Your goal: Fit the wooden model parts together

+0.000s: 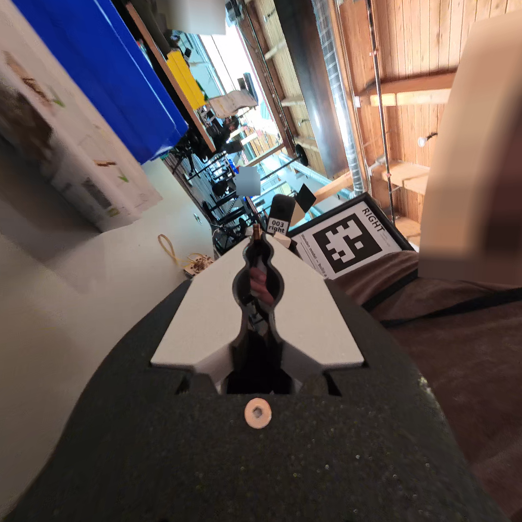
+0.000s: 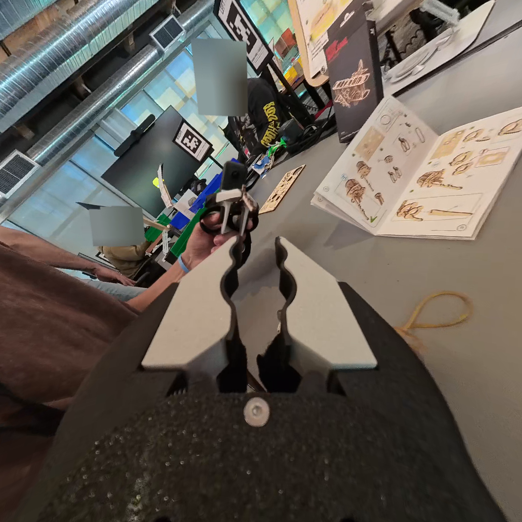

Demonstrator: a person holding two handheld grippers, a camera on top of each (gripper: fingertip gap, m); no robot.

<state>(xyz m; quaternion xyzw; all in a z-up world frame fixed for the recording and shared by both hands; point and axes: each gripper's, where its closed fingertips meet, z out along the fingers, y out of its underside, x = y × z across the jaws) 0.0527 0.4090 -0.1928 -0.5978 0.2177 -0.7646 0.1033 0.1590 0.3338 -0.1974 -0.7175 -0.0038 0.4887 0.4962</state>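
My left gripper (image 1: 256, 240) is shut on a small wooden part (image 1: 256, 229) that sticks out past its tips, held up above the table. It also shows in the right wrist view (image 2: 243, 203), in a hand, with the wooden part (image 2: 249, 201) at its tips. My right gripper (image 2: 257, 240) is open and empty, its fingers (image 2: 209, 296) pointing at the left gripper a short way off. A small round wooden assembly (image 1: 199, 262) lies on the grey table. A flat wooden parts sheet (image 2: 282, 189) lies farther back.
An open instruction booklet (image 2: 423, 175) lies right of the sheet, with a black box (image 2: 356, 79) standing behind it. A yellow rubber band (image 2: 440, 310) lies on the table (image 2: 367, 282) at the right. A blue bin (image 1: 113, 70) is at the far left. People sit beyond the table. The gap from one gripper's tips to the other's is roughly 15 centimeters.
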